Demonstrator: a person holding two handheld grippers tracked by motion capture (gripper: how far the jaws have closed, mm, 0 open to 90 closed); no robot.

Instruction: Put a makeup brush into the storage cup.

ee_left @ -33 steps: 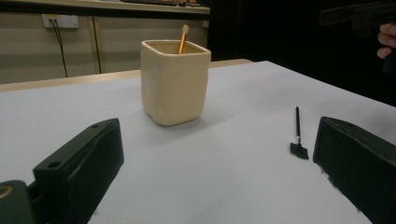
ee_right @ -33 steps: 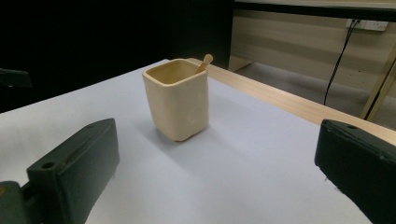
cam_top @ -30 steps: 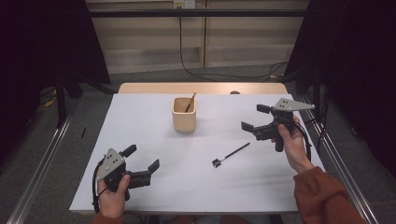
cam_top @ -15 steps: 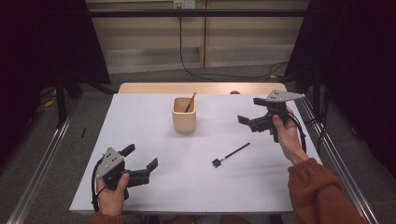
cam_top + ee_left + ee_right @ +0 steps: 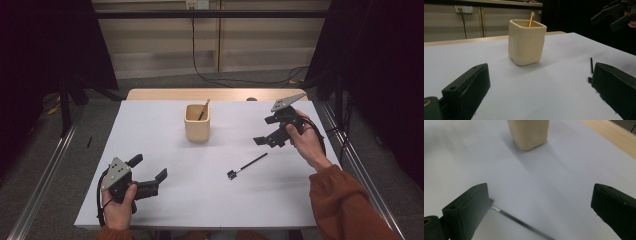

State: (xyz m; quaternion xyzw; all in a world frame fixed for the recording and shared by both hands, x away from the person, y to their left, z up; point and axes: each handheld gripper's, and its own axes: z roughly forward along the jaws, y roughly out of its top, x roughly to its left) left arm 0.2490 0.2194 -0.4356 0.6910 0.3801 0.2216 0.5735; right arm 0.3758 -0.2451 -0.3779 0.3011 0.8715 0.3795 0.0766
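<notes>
Brush on table, right of cup (stick inside).

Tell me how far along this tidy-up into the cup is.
One wooden stick already stands in the cream cup. In hand: nothing; the right claw hangs open above the table, aimed toward the black brush lying flat right of the cup. The left claw is open and empty near the front edge. Left: grasping the brush and probably dropping it in the cup.

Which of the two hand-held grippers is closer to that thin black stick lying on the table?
The right one. The right gripper hangs open just above and beyond the black stick, on its right. The left gripper rests open near the table's front left, well away from it.
</notes>
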